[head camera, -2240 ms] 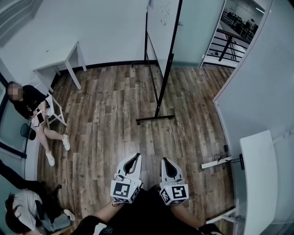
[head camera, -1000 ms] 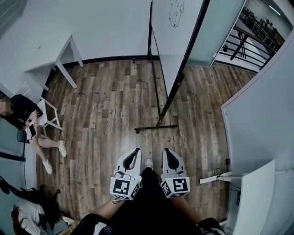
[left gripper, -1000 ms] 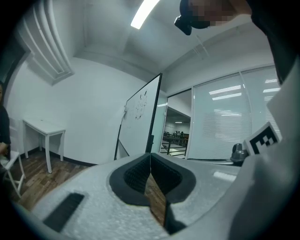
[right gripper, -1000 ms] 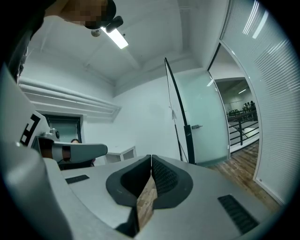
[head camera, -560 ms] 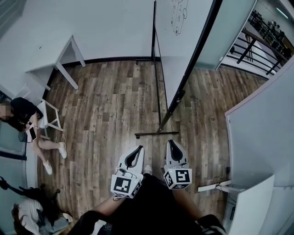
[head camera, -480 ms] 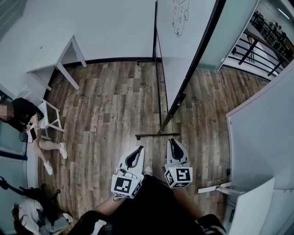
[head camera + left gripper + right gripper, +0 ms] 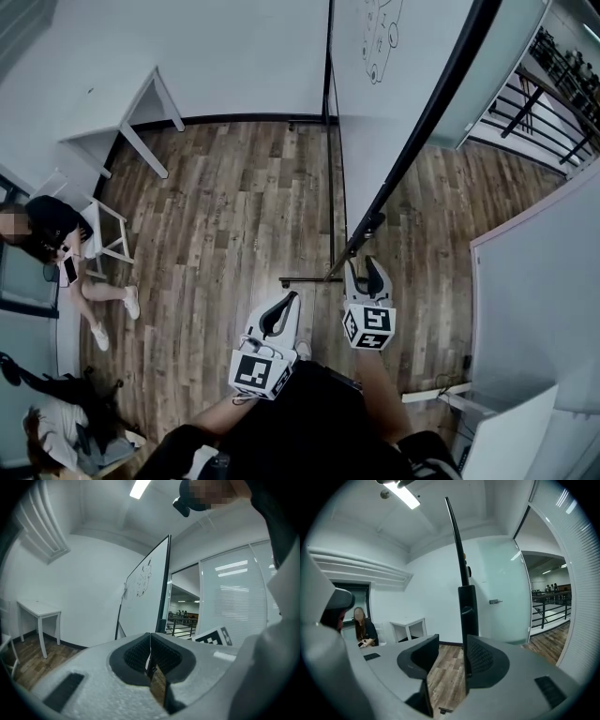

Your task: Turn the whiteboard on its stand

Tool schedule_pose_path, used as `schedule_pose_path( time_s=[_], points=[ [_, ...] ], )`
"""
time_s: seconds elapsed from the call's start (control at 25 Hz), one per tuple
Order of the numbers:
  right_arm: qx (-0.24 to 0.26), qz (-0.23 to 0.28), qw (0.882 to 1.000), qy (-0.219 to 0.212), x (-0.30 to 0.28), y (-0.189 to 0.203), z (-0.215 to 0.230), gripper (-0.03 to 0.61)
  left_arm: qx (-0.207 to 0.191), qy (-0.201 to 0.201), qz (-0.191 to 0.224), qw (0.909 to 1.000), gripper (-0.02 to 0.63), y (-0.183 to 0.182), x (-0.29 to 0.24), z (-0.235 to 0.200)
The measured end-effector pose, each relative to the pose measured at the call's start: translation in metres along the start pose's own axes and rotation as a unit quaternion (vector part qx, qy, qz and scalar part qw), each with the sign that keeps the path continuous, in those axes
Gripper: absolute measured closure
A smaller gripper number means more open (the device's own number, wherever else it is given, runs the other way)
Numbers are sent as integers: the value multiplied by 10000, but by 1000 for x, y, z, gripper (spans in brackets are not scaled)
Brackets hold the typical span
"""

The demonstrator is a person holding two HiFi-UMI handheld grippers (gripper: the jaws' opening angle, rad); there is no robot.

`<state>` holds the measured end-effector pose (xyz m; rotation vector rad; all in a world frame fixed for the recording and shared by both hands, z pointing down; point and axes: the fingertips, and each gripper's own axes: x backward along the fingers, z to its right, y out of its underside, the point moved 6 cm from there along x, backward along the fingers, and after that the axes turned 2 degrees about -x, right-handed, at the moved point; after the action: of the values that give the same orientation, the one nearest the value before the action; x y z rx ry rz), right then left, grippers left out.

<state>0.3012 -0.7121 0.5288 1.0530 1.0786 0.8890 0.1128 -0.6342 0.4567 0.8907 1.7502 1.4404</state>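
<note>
Ahead on the wood floor (image 7: 234, 206) stands the whiteboard (image 7: 370, 122); its stiff side frame (image 7: 466, 606) (the natural handhold, probably light to pivot) lines up between the jaws of the right claw (image 7: 367, 272), which have just been opening and grip nothing; the left claw (image 7: 290, 302) is closed, empty.

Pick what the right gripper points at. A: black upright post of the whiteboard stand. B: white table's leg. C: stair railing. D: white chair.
A: the black upright post rises right ahead of the right gripper, whose fingers have just been opening, apart, gripping nothing.
</note>
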Motion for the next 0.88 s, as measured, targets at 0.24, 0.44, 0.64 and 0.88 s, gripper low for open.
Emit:
schedule_pose_path(
  time_s=[0.24, 0.44, 0.64, 0.88],
  points=[
    [33, -126, 9995, 275, -53, 4, 27, 359, 60, -155, -97, 9998, 597, 3, -13, -11],
    [97, -149, 9992, 354, -82, 1, 36, 351, 98, -221, -97, 9997, 597, 2, -22, -17],
    [180, -209, 9990, 338, -104, 6, 41, 351, 144, -276, -103, 9995, 597, 4, -25, -21],
    [345, -242, 9978, 520, -119, 7, 44, 353, 152, -381, -125, 9991, 597, 4, -19, -27]
  ],
)
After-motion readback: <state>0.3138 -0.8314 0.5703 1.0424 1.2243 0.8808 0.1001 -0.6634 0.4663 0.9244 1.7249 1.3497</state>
